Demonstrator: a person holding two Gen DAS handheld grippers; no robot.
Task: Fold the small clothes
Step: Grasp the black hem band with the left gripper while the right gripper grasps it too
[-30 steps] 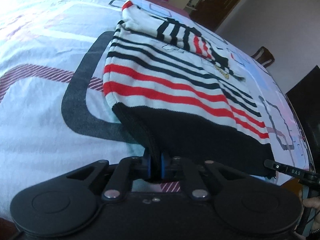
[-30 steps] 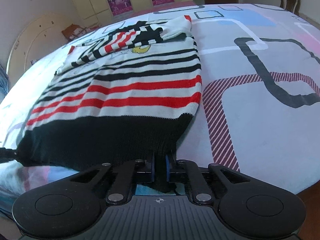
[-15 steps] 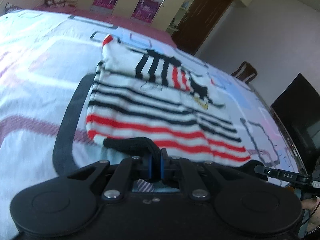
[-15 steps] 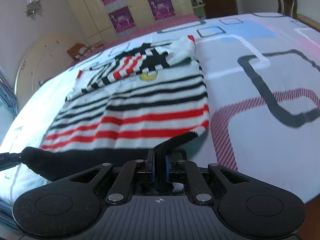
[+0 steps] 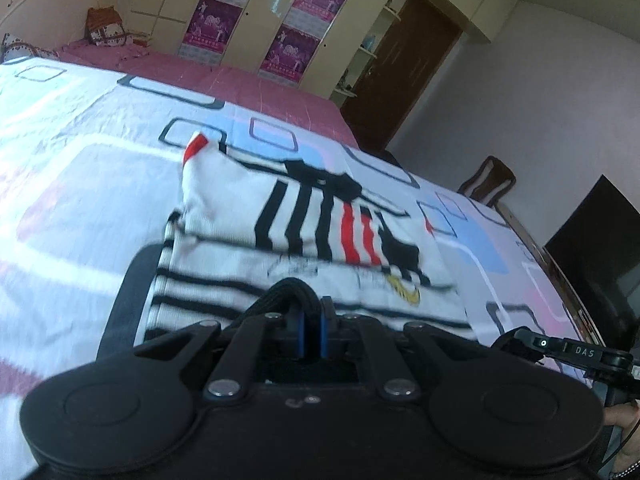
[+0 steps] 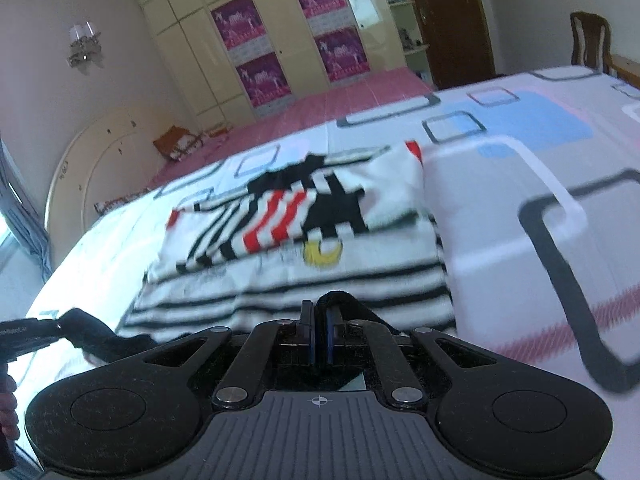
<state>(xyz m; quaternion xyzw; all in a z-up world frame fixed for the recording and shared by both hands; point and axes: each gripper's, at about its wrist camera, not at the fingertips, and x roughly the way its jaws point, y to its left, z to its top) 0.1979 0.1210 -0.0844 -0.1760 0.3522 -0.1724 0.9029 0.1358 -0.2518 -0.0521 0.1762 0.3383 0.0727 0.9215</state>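
You were midway through the bottom-to-top fold, as I judged it: your left gripper [image 5: 311, 330] and your right gripper [image 6: 319, 330] each had their jaws pressed together, pinching a corner of the black hem [image 5: 290, 292] of the striped sweater [image 6: 296, 272]. The sweater lay flat on the patterned bedsheet [image 6: 520, 184], sleeves crossed over its far end, directly ahead of both claws. Next called for carrying both corners forward evenly and setting the hem by the sleeves.
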